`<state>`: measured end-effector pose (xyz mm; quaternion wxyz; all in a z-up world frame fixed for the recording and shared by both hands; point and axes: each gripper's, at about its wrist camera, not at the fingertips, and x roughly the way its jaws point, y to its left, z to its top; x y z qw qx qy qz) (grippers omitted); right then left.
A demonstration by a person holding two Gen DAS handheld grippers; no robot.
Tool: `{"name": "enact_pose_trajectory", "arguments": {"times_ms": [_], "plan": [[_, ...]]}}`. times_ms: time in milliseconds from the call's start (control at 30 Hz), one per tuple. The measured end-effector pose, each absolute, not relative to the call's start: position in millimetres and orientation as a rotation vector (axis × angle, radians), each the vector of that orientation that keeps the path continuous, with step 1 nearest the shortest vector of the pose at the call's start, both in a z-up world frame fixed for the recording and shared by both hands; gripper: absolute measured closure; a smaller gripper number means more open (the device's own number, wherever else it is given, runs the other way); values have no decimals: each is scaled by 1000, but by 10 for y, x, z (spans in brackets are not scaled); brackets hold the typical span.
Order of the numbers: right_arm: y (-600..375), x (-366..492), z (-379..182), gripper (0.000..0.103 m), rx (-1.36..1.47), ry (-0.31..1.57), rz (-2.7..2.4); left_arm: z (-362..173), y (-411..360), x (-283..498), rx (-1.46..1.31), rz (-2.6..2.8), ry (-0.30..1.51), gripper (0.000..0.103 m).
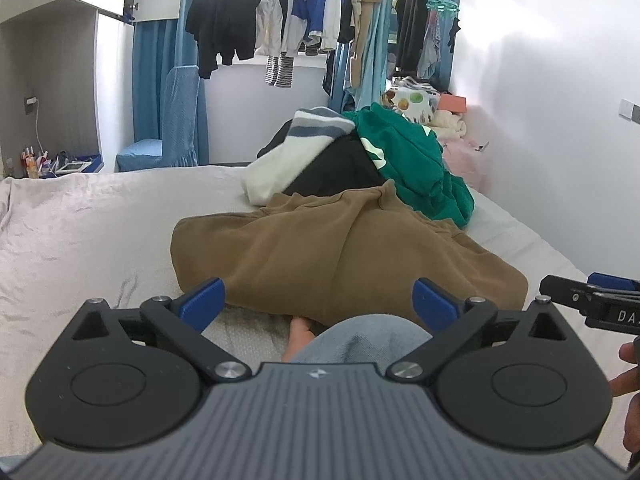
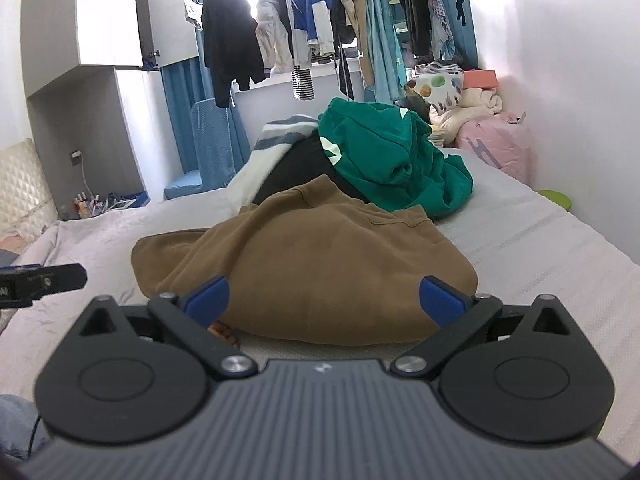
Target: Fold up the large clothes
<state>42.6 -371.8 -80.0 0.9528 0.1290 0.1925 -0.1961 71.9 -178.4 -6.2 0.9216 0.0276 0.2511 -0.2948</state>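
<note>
Both the left gripper (image 1: 318,300) and the right gripper (image 2: 326,300) hover spread wide, holding nothing, just short of the brown garment (image 1: 344,248) heaped on the bed (image 1: 80,232). A bare foot (image 1: 300,332) pokes out from under its near hem. Behind it lie a green hoodie (image 1: 408,164), a black garment (image 1: 340,168) and a grey-striped white one (image 1: 288,152) — hanging clothes (image 1: 296,8) beyond. The right gripper's side reads "DA" (image 1: 626,316) — the rest is cut off.

The only readable text is the white letters "DA", cut off by the frame's right edge, on the black body of the right gripper (image 1: 600,300) at lower right of the left wrist view; the green hoodie's (image 2: 384,160) pale print is illegible.
</note>
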Motion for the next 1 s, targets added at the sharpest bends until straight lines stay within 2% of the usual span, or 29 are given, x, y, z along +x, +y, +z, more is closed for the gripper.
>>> {"name": "enact_pose_trajectory", "arguments": {"times_ms": [1000], "plan": [[-3743,394,-842,0,273,410,-402,-92,-1839,660,57,-608,519,1]]}}
